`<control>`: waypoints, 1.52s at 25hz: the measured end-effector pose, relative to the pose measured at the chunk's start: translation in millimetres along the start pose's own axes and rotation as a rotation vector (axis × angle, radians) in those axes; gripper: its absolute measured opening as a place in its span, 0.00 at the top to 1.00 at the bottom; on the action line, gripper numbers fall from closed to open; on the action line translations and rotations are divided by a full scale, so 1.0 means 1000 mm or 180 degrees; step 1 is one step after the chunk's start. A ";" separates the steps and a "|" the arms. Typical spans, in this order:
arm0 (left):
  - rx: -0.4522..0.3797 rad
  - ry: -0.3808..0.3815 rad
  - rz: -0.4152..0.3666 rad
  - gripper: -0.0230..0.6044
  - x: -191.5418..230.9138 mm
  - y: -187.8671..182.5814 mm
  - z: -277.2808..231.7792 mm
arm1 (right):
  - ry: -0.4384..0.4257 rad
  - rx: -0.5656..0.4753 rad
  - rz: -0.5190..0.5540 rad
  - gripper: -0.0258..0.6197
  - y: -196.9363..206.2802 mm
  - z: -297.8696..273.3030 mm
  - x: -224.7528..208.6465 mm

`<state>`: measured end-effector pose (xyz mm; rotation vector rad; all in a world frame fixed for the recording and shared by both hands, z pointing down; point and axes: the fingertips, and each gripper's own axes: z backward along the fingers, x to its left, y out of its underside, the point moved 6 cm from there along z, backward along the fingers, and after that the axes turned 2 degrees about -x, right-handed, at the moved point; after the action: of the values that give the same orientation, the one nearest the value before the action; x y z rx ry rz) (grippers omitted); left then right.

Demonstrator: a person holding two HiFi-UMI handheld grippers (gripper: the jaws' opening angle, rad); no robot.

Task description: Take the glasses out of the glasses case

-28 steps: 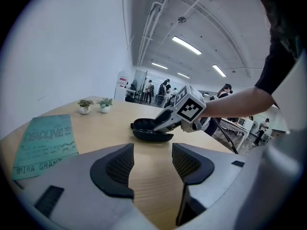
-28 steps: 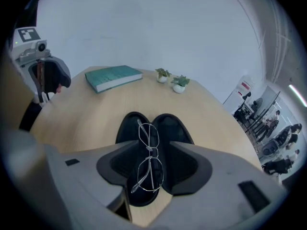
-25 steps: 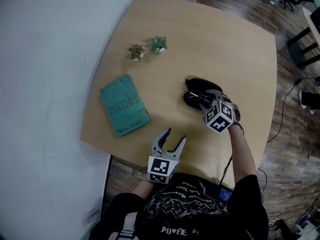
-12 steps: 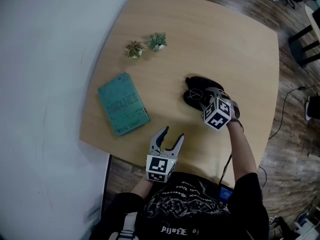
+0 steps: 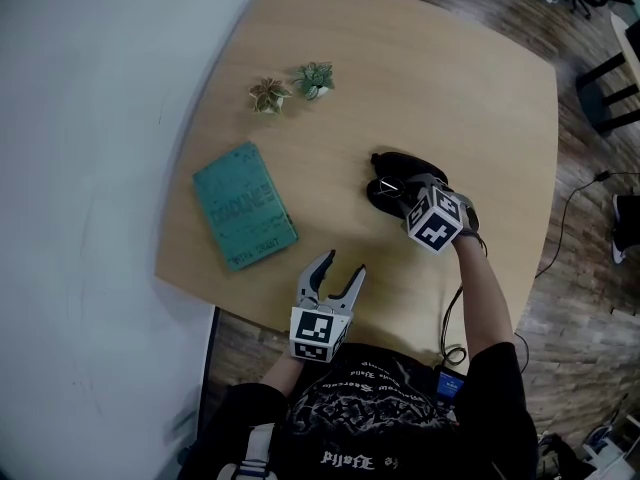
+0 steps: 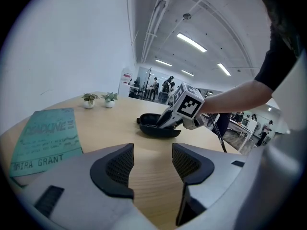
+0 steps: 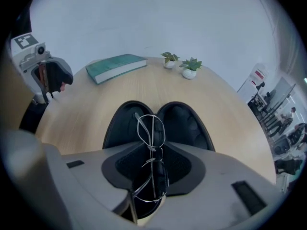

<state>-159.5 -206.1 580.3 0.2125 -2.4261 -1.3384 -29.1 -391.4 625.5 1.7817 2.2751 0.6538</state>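
Observation:
A black glasses case (image 5: 388,168) lies open on the round wooden table (image 5: 450,98), both halves (image 7: 184,121) facing up. My right gripper (image 5: 402,198) points steeply down into it. Its jaws are closing, and thin wire-framed glasses (image 7: 151,131) stand folded between the pads (image 7: 122,166), which touch the frame on both sides. The glasses sit just above the case hinge. My left gripper (image 5: 338,273) hovers open and empty near the table's front edge, aimed at the case (image 6: 156,128); nothing lies between its pads (image 6: 117,169).
A teal book (image 5: 243,206) lies at the left of the table. Two small potted plants (image 5: 270,98) (image 5: 315,83) stand behind it. Dark chairs (image 5: 610,88) and cables (image 5: 580,198) are on the wooden floor to the right.
The right gripper's marker cube has tipped a little further over the case. The left gripper, case and book stay where they were.

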 end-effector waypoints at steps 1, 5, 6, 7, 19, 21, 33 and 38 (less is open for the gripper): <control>0.0003 -0.0001 0.0005 0.56 0.001 0.000 0.000 | 0.0014 -0.0015 -0.0037 0.78 0.000 0.000 -0.001; 0.0014 -0.0002 0.0016 0.56 0.003 0.002 0.001 | 0.0033 -0.0014 0.0018 0.80 -0.001 0.000 -0.002; 0.0021 0.0000 0.0014 0.56 0.003 0.002 0.002 | 0.0044 -0.0021 0.0049 0.80 -0.001 0.001 -0.002; 0.0027 0.0003 0.0010 0.56 0.004 0.002 0.001 | 0.0061 -0.0033 0.0070 0.80 -0.001 0.001 -0.002; 0.0000 0.0007 -0.0014 0.56 0.008 0.000 0.001 | 0.0214 -0.0333 -0.0116 0.82 -0.002 0.016 -0.004; -0.0016 -0.0008 -0.0012 0.56 0.008 -0.001 0.002 | 0.0258 -0.0411 -0.0143 0.82 -0.004 0.021 -0.004; -0.0148 0.0003 -0.0078 0.56 -0.007 -0.013 0.013 | 0.0579 -0.0934 -0.0424 0.82 -0.017 0.068 0.000; -0.0211 0.0040 -0.0118 0.56 -0.014 -0.018 0.019 | 0.0705 -0.1146 -0.0564 0.82 -0.018 0.093 0.009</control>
<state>-154.1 -196.7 552.4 0.2487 -2.3742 -1.4269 -10.4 -365.2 536.0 1.3841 2.2326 1.1872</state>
